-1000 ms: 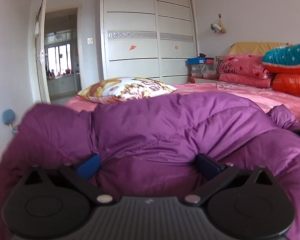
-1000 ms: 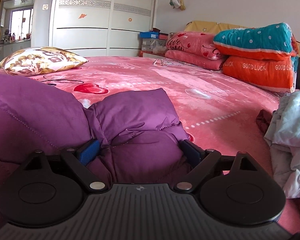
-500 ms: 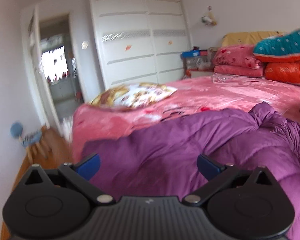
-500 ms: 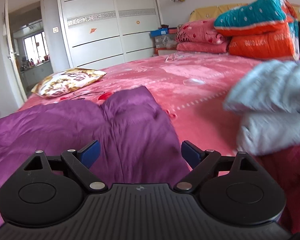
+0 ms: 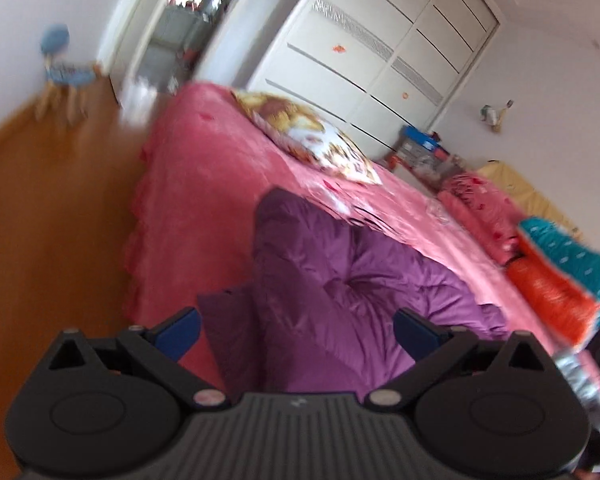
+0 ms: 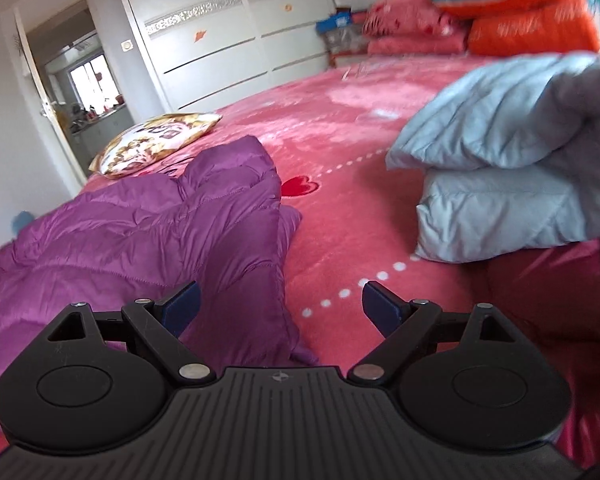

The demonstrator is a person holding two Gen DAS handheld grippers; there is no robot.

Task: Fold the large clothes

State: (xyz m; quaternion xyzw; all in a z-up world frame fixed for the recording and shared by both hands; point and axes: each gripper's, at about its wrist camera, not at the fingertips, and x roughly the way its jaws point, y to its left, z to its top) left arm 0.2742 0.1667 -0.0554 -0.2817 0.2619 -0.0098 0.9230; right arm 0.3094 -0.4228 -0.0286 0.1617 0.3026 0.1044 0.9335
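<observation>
Purple jacket (image 6: 148, 236): a puffy quilted down garment, glossy violet, stitched in soft channels — it lies bunched on the pink bed (image 6: 340, 128), not flat, with deep creases and one rounded fold rising toward the patterned pillow (image 6: 156, 144).
Jacket from my left view: the purple jacket (image 5: 340, 280) sits at the bed's near edge, and a darker flap of it hangs over the side toward the wooden floor (image 5: 52, 208).
My left tool (image 5: 296, 332): spread wide, blue pads apart, nothing between them; it hangs above the jacket, and the view is tilted and blurred.
My right tool (image 6: 278, 308): also spread wide and holding nothing — its left pad is over the jacket's edge, its right pad over bare bedspread.
Pale blue garment (image 6: 512, 172): a second quilted piece, folded in two thick layers, lying on the bed to the right of the purple one, apart from it.
Far end of bed: stacked bedding (image 6: 536, 12) in teal, orange and pink.
Behind: white wardrobe (image 6: 228, 28).
</observation>
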